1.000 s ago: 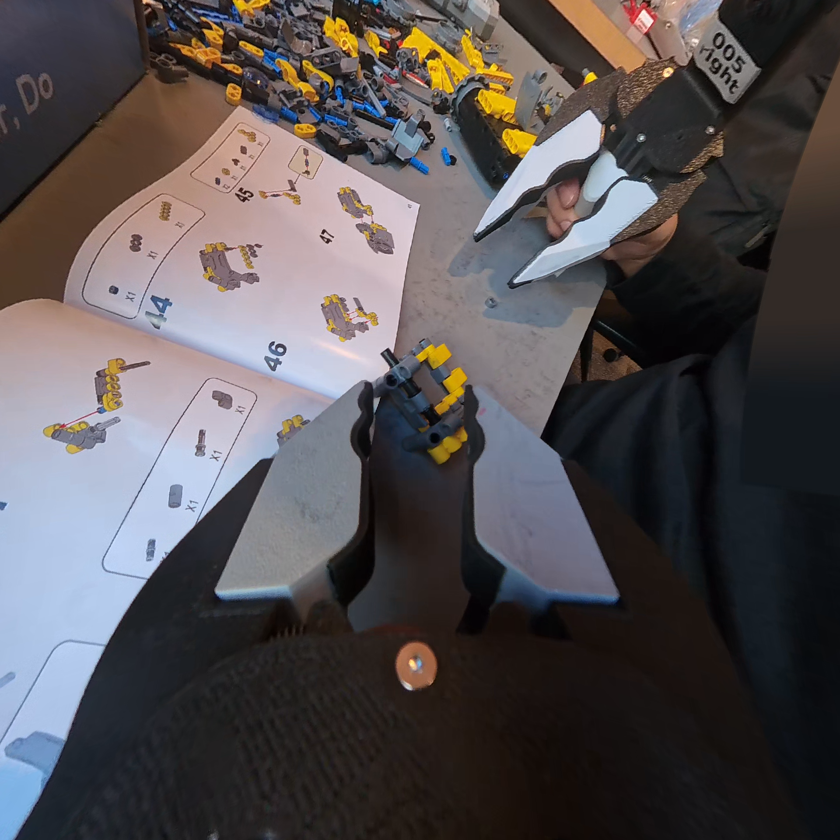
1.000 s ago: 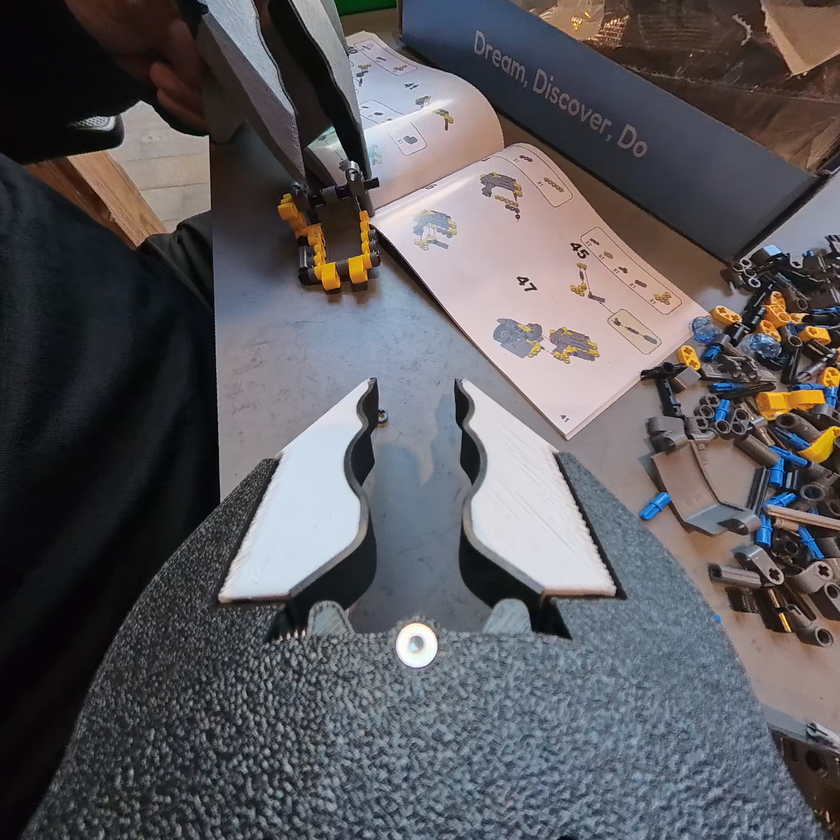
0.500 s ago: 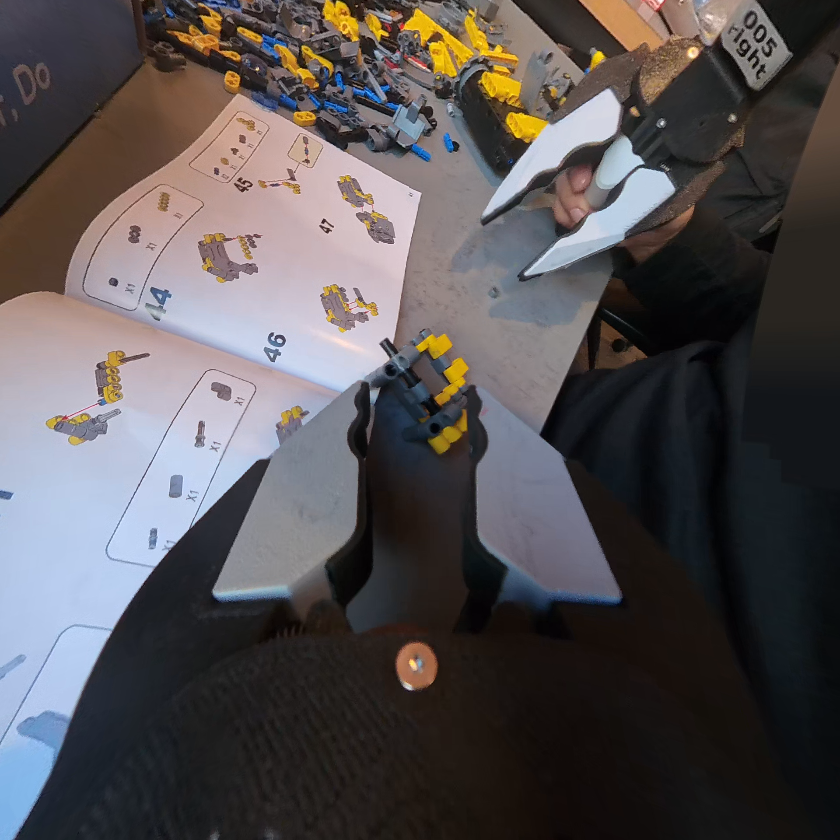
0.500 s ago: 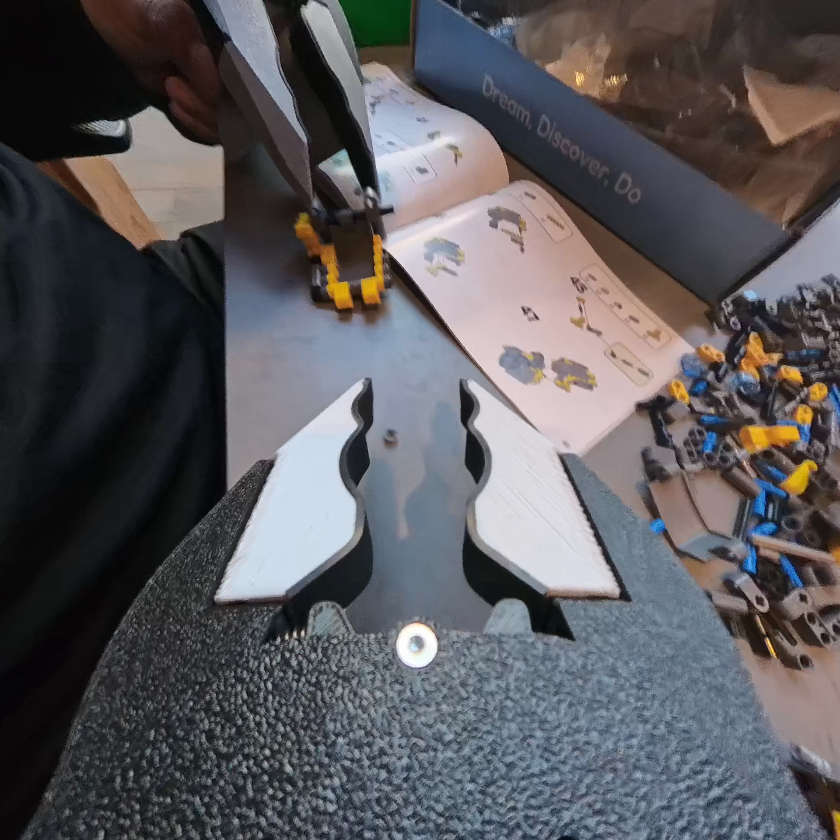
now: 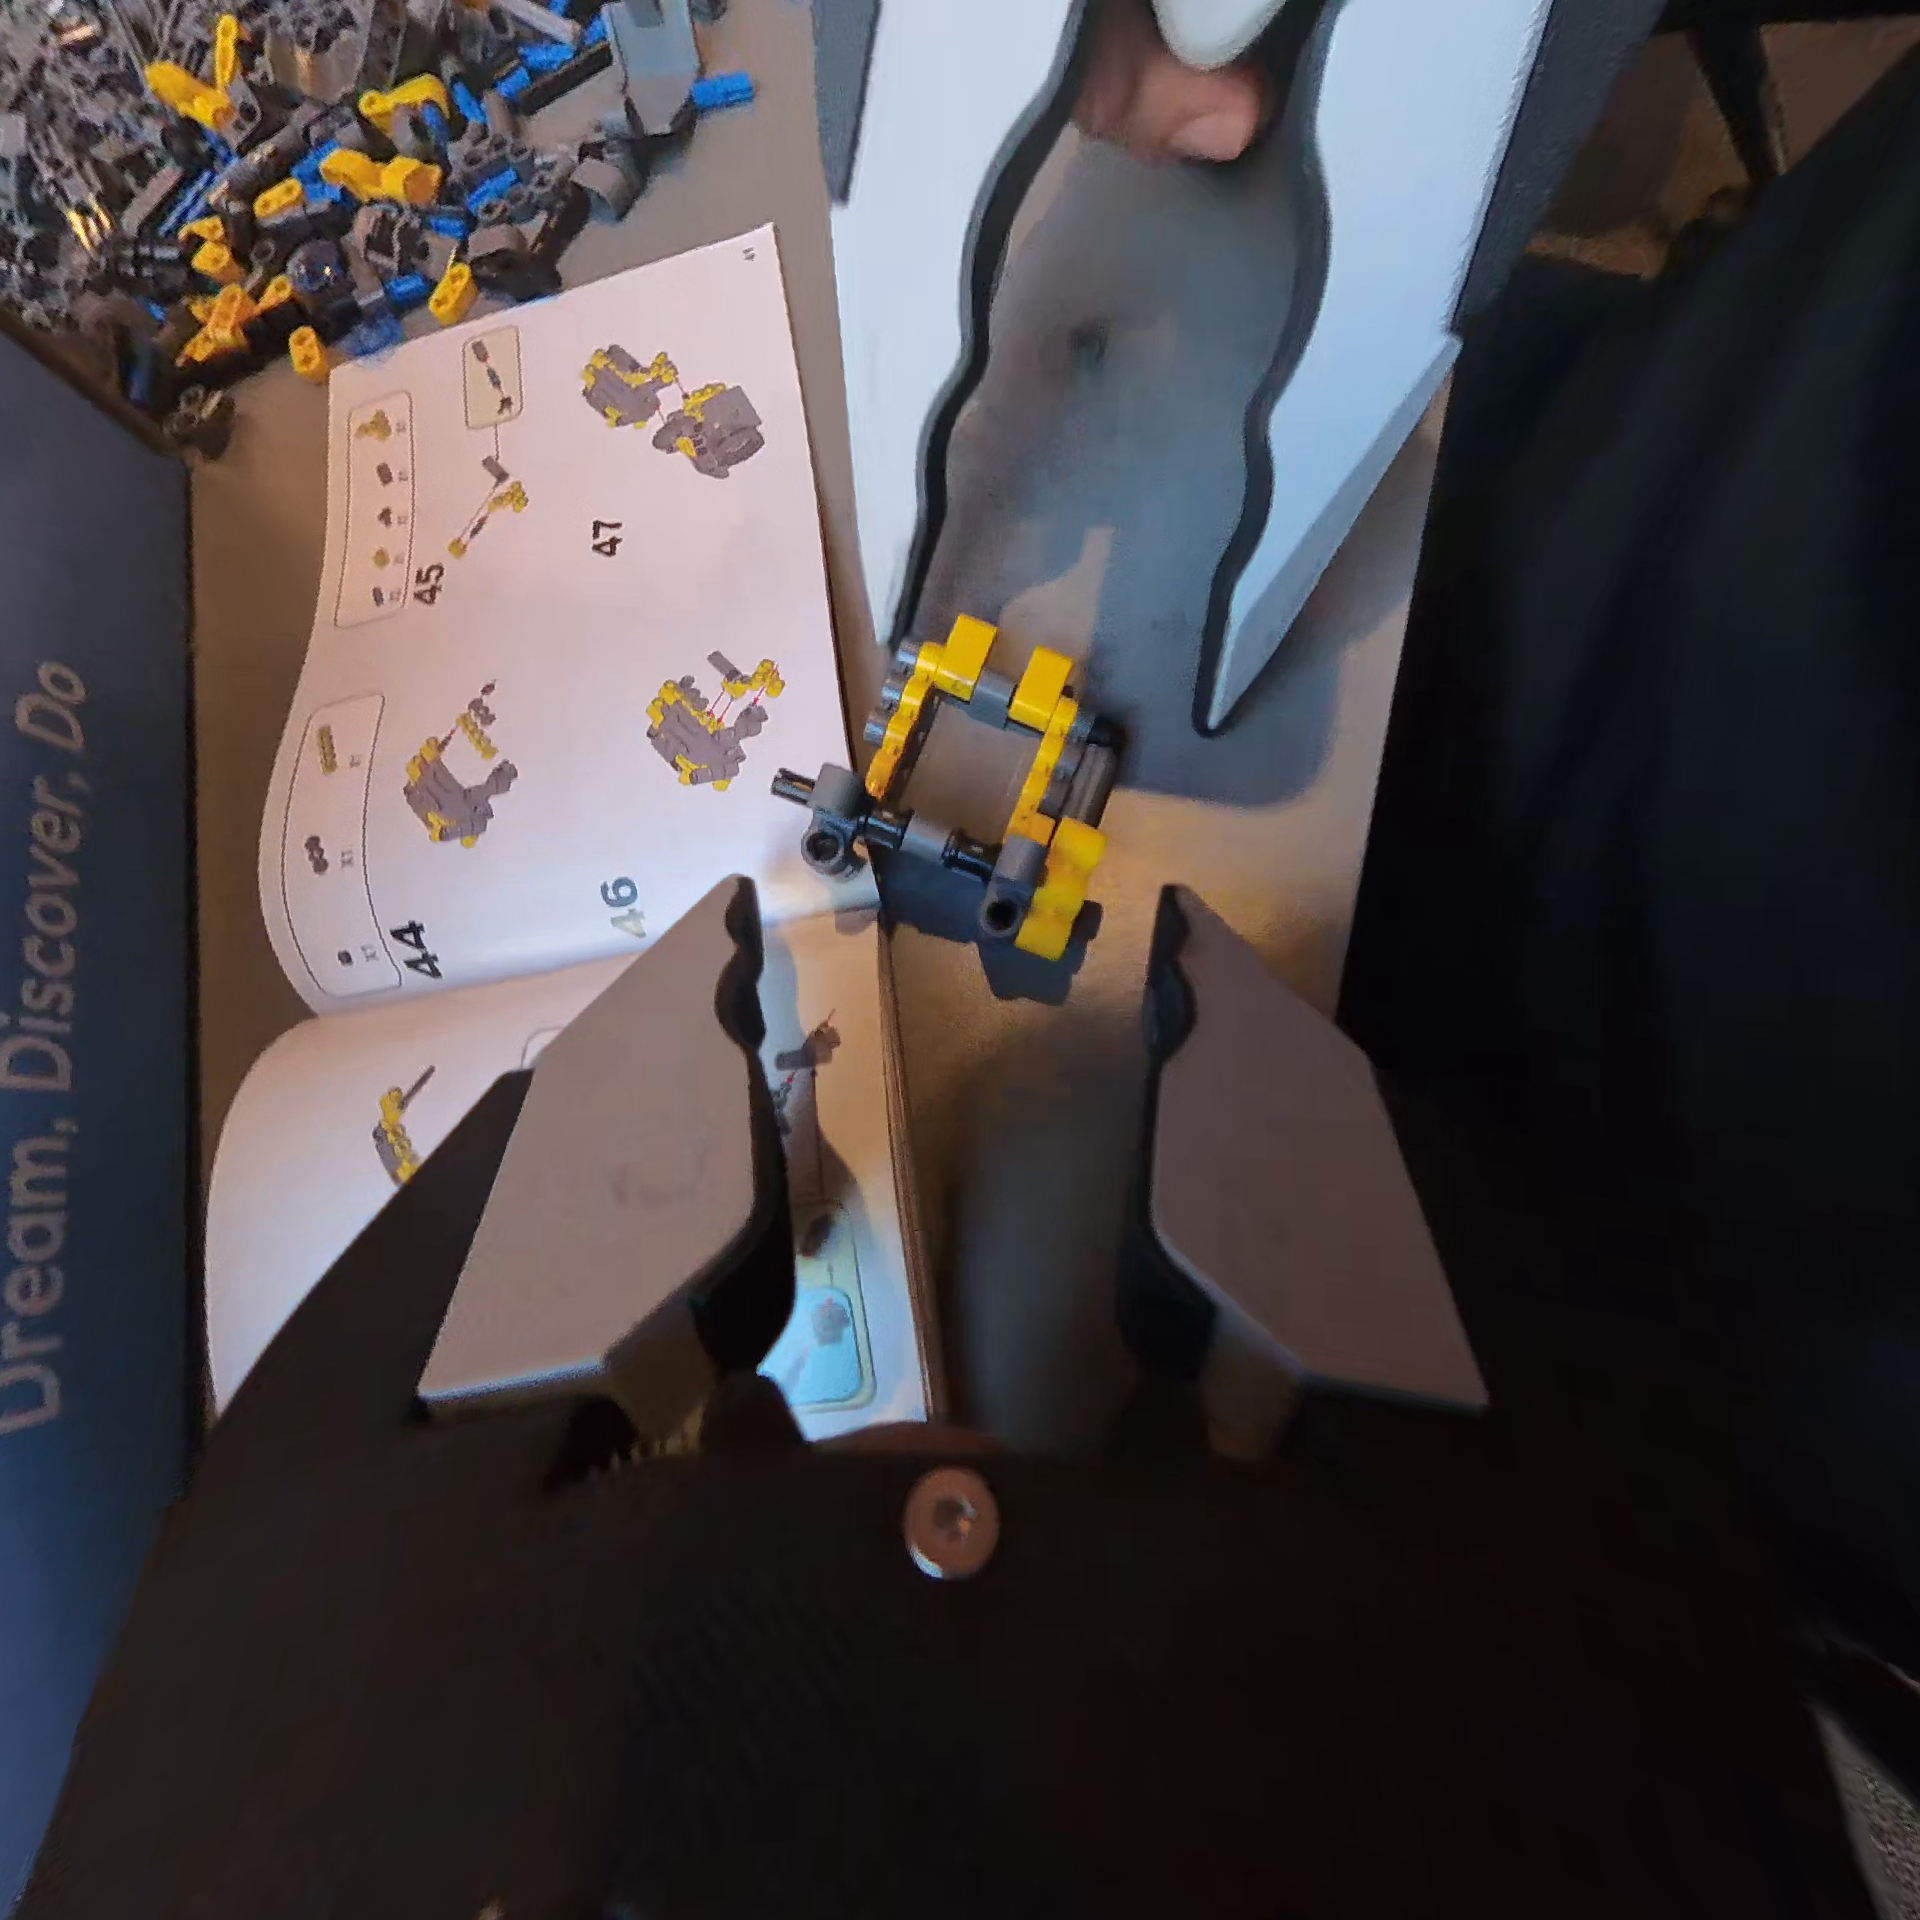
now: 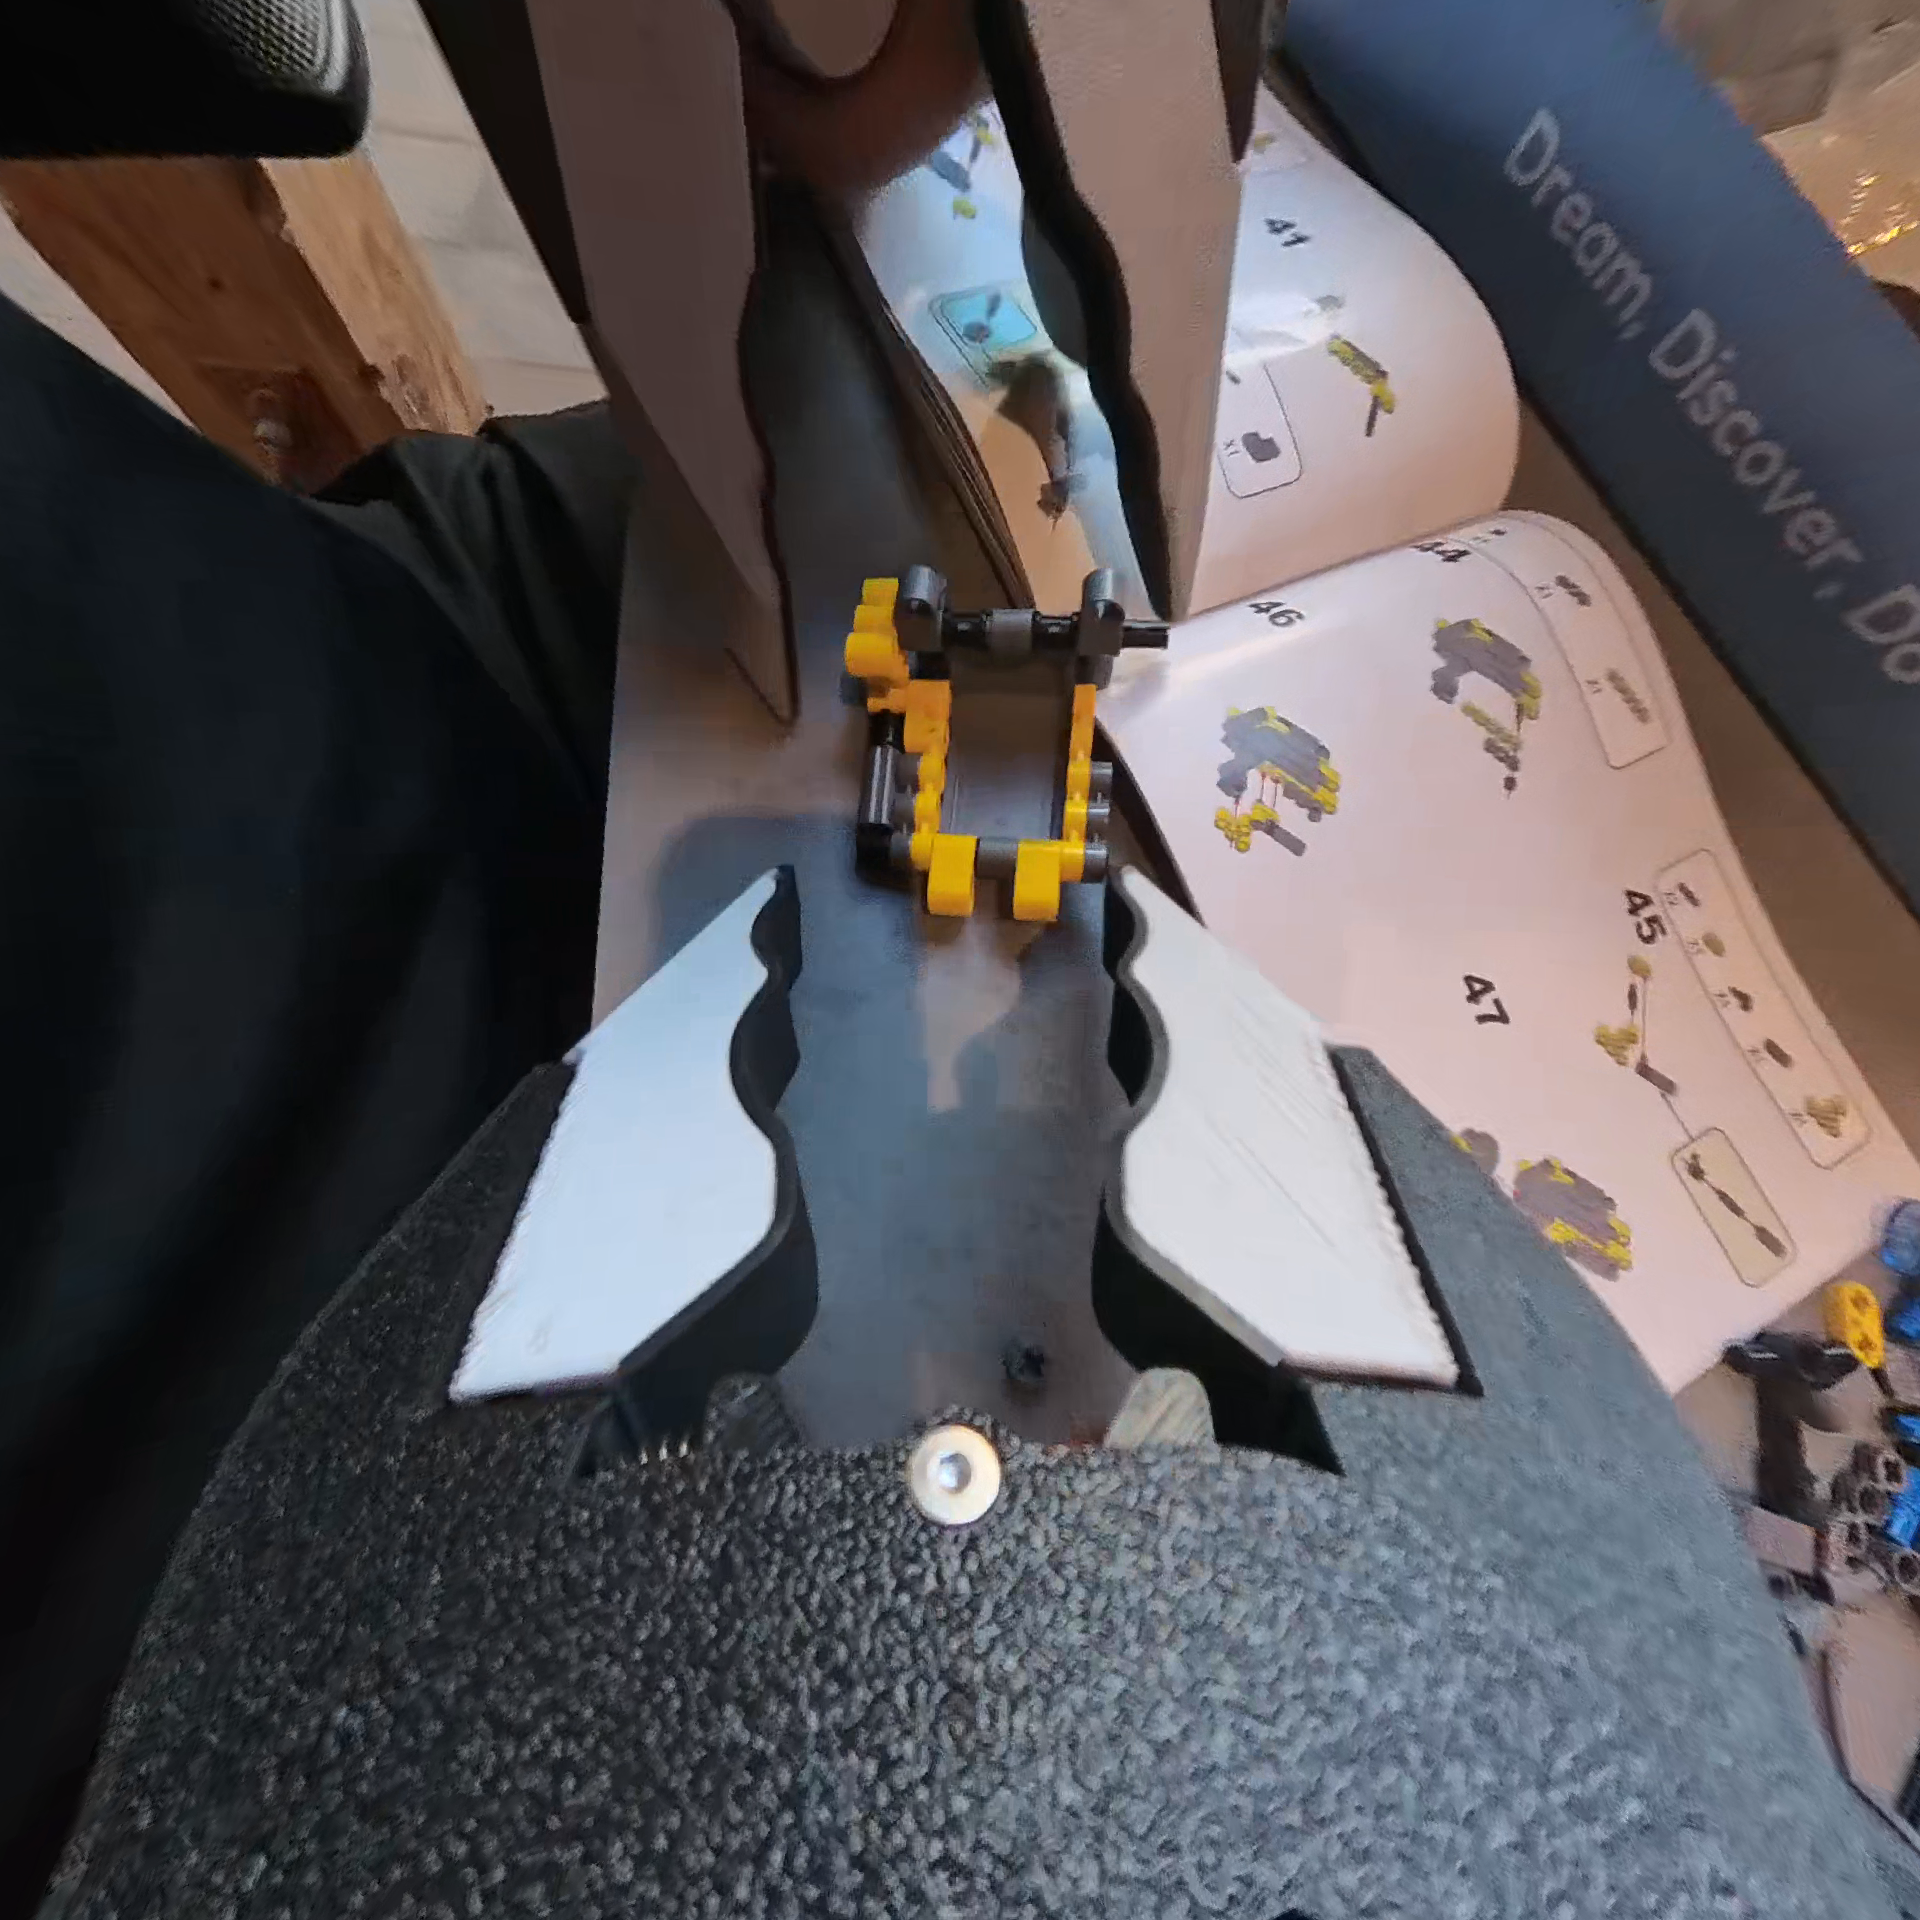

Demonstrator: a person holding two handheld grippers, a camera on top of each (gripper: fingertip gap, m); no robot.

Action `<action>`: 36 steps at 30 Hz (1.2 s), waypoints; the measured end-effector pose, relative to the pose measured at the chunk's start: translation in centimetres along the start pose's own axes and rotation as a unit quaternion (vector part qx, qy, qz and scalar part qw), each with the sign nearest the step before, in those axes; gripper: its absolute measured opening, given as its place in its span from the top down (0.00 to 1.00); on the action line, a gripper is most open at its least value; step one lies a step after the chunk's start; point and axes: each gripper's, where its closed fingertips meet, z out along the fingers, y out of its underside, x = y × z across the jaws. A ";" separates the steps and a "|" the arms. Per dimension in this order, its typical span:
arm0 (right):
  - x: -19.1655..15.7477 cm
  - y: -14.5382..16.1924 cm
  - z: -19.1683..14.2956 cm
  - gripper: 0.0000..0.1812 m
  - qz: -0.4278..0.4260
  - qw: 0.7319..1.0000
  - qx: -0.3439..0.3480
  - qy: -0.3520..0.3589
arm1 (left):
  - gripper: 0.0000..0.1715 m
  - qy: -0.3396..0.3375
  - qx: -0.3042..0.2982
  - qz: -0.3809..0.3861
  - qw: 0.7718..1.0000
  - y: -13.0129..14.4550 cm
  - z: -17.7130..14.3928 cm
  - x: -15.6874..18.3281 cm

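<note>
Two handheld claws face each other across a small yellow-and-grey brick assembly [image 5: 982,805] lying on the grey table [image 5: 1049,1122], just off the right edge of an open instruction booklet [image 5: 561,644]. In the left wrist view, the left claw [image 5: 951,914] stands with its two fingers spread wide apart and holding nothing, the assembly just beyond its tips at 12 o'clock. The right claw [image 5: 1049,686] comes in from 12 o'clock with its white fingers likewise spread, one tip close beside the assembly's far yellow end, the other near its right side; whether either tip touches cannot be told. A fingertip of the hand [image 5: 1174,104] gripping it shows at the top edge. In the right wrist view, the right claw [image 6: 948,883] is open and empty, the assembly [image 6: 987,758] lying just ahead of its tips, with the left claw [image 6: 971,665] reaching down from 12 o'clock, its fingers parted on either side of the far end. A heap of loose yellow, blue and grey building pieces [image 5: 312,177] sits at 11 o'clock in the left wrist view, beyond the booklet, and a dark blue box [image 5: 83,935] borders the booklet at 9 o'clock.
</note>
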 end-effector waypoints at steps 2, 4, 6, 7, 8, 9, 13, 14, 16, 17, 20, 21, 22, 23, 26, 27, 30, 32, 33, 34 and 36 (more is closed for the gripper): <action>0.1 0.0 0.0 0.73 -0.010 1.000 0.000 0.008 | 0.61 0.009 0.003 0.001 1.000 -0.1 0.2 -0.1; 0.1 0.0 -0.2 0.74 -0.020 1.000 -0.002 0.016 | 0.62 0.018 0.005 -0.002 1.000 -0.1 0.2 -0.1; 0.2 0.1 -0.2 0.73 -0.019 1.000 -0.003 0.018 | 0.63 0.019 0.008 0.000 1.000 -0.1 0.2 -0.1; 0.2 0.1 -0.1 0.73 -0.014 1.000 -0.003 0.017 | 0.66 0.022 0.010 0.001 1.000 -0.1 0.3 0.0; 0.2 0.1 -0.1 0.72 -0.011 1.000 -0.002 0.016 | 0.67 0.023 0.011 0.001 1.000 -0.1 0.3 0.0; 0.2 0.0 -0.1 0.72 -0.009 1.000 0.000 0.016 | 0.68 0.021 0.012 0.000 1.000 -0.1 0.3 0.0; 0.3 -0.1 0.1 0.72 0.001 1.000 0.001 0.014 | 0.69 0.023 0.013 0.000 1.000 -0.1 0.3 0.1; 0.3 -0.1 0.2 0.72 0.003 1.000 0.001 0.011 | 0.69 0.024 0.013 -0.001 1.000 -0.1 0.3 0.1; 0.2 -0.1 0.3 0.73 0.005 1.000 0.001 0.006 | 0.70 0.024 0.013 -0.004 1.000 -0.1 0.3 0.1; 0.2 -0.2 0.3 0.73 0.008 1.000 0.001 0.005 | 0.70 0.023 0.013 -0.004 1.000 -0.1 0.3 0.1; 0.2 -0.3 0.5 0.74 0.013 1.000 0.000 0.006 | 0.70 0.018 0.014 -0.008 1.000 -0.1 0.4 0.2; 0.2 -0.3 0.6 0.74 0.013 1.000 0.000 0.005 | 0.70 0.019 0.015 -0.009 1.000 -0.2 0.4 0.4; 0.2 -0.3 0.6 0.74 0.014 1.000 0.000 0.004 | 0.70 0.015 0.016 -0.010 1.000 -0.2 0.4 0.4; 0.2 -0.3 0.6 0.74 0.012 1.000 0.001 0.004 | 0.70 0.012 0.017 -0.011 1.000 -0.2 0.4 0.4; 0.2 -0.3 0.5 0.75 0.003 1.000 0.003 0.013 | 0.70 -0.005 0.018 -0.015 1.000 -0.3 0.3 0.4; 0.2 -0.4 0.5 0.75 -0.001 1.000 0.004 0.017 | 0.70 -0.013 0.018 -0.016 1.000 -0.3 0.3 0.4; 0.0 -0.5 0.5 0.75 -0.012 1.000 0.006 0.020 | 0.70 -0.033 0.018 -0.014 0.999 -0.3 0.2 0.5; -0.1 -0.5 0.6 0.75 -0.015 1.000 0.007 0.017 | 0.70 -0.039 0.018 -0.014 0.999 -0.3 0.2 0.6; -0.1 -0.4 0.6 0.75 -0.016 1.000 0.007 0.013 | 0.70 -0.040 0.017 -0.015 0.999 -0.3 0.2 0.6; -0.2 -0.4 0.6 0.75 -0.018 1.000 0.007 0.010 | 0.70 -0.040 0.017 -0.016 0.999 -0.3 0.2 0.6; -0.2 -0.5 0.6 0.75 -0.030 0.999 0.009 0.010 | 0.70 -0.043 0.017 -0.013 0.999 -0.3 0.2 0.6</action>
